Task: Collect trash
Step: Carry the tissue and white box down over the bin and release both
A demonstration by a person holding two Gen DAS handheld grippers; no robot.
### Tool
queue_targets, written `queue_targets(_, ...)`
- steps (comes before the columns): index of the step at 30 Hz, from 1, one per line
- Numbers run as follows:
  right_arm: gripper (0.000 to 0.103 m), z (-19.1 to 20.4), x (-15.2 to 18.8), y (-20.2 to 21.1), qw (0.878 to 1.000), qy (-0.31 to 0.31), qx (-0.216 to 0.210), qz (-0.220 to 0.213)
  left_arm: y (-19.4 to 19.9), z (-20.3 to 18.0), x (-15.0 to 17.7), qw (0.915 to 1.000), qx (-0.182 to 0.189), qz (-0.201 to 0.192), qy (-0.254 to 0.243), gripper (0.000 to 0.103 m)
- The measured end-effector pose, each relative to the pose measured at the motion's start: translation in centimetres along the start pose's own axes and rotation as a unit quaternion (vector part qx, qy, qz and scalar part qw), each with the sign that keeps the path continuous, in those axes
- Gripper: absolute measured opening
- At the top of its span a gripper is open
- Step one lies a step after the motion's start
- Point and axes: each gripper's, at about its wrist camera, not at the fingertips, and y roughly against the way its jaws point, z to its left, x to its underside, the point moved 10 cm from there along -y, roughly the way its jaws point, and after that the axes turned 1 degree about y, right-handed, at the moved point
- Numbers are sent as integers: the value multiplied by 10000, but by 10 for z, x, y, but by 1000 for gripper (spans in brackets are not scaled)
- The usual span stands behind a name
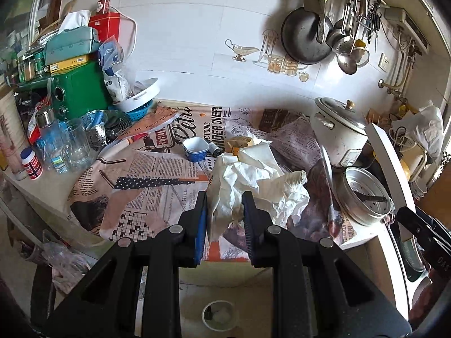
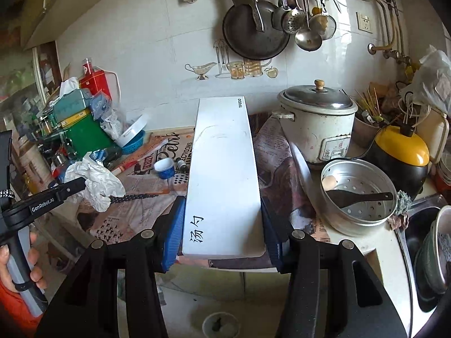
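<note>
Black-framed with blue pads, our left gripper (image 1: 225, 211) is clamped on a wad of crumpled white paper (image 1: 253, 186), which billows out from the jaws toward 1 o'clock in the left wrist view and hangs above the newspaper-print cloth (image 1: 146, 180) that covers the counter. In the right wrist view we see that same gripper at 9 o'clock, with the paper bunched at its tip and a hand (image 2: 17, 256) wrapped round its handle. Our right gripper (image 2: 222, 219) is pressed against both long sides of a flat white box (image 2: 222, 169) with dark handwritten characters near its close end, and the box runs away from us toward 12 o'clock. So the trash is up off the counter, one piece in each gripper. Beyond the paper in the left view, a small blue and white cup (image 1: 196, 148) sits on the cloth at 11 o'clock, with a small dark bottle (image 1: 214, 150) lying just beside it. At 3 o'clock of the box in the right view stands a perforated metal steamer pan (image 2: 358, 194) with a dark spatula (image 2: 358, 197) in it, and behind it, at 1 o'clock, a white rice cooker (image 2: 318, 124) with a metal lid. A yellow and black appliance (image 2: 400, 155) sits farther toward 3 o'clock. At 10 o'clock in the left view, a green box (image 1: 81, 90), clear glasses (image 1: 76, 143) and other clutter crowd the counter's end. On the tiled wall at 12 o'clock hang a dark pan (image 2: 255, 31) and ladles (image 2: 307, 36). Below the grippers, at 6 o'clock, a small white bin (image 1: 220, 317) stands on the floor.
</note>
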Motion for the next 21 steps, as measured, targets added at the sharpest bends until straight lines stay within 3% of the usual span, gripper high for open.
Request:
queue_targets(6,48,50,45,28,9996,-116,216,104,43,30,47,9995,230,23,-218,23)
queue_targets(13,48,103,100,60,9982,-431,253,338,96,76,111,9977,186,422,-494,23)
queue_targets(21,48,118,143,74,9950,-434,334,839,114,105,157,9952,110,812,-530,23)
